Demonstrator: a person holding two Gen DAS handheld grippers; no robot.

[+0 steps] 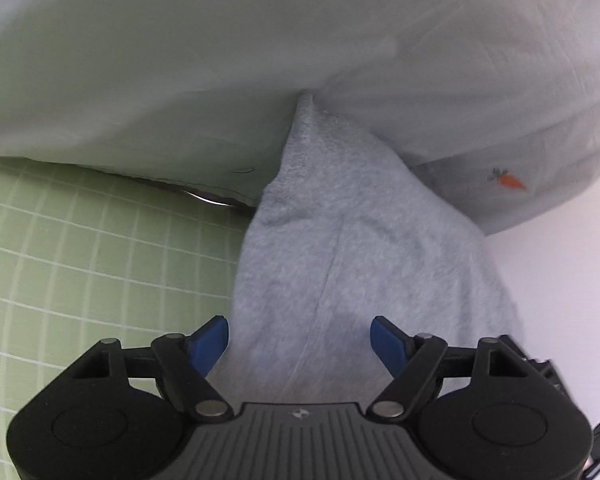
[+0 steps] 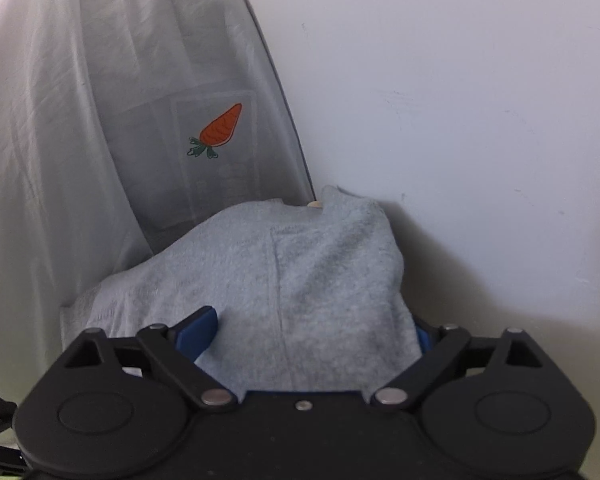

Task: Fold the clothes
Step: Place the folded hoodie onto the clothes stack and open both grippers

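**Ana:** Closest to the lens, the left gripper [image 1: 300, 340] has both blue pads [image 1: 210, 342] spread wide, with the grey fleece garment [image 1: 352, 248] running between them. I see no pinch on it.

**Ben:** And the right gripper [image 2: 312, 332]?

**Ana:** Also spread. Its left pad [image 2: 198, 334] lies on top of the cloth, and the other is mostly buried under the garment's edge. The fabric is draped over the front of the tool. I'd call it wide and not clamping, though the hidden pad makes me less sure.

**Ben:** Where does the garment sit?

**Ana:** It is bunched into a mound against a pale covered object bearing a carrot print [image 2: 216, 132], with a white wall [image 2: 460, 120] just to its right. In the left view it trails down beside a green checked sheet [image 1: 80, 260].

**Ben:** So how much folding is done?

**Ana:** Very little, by my reading. I can make out 1 seam running down the fleece, but no flat panel, no squared edge and no tidy layers. It looks crumpled rather than folded.

**Ben:** What remains?

**Ana:** Probably nearly all of it: take hold of 2 points, draw the piece clear of the covered object, spread it over the checked sheet, then fold. Whether other clothes wait elsewhere, I cannot tell.
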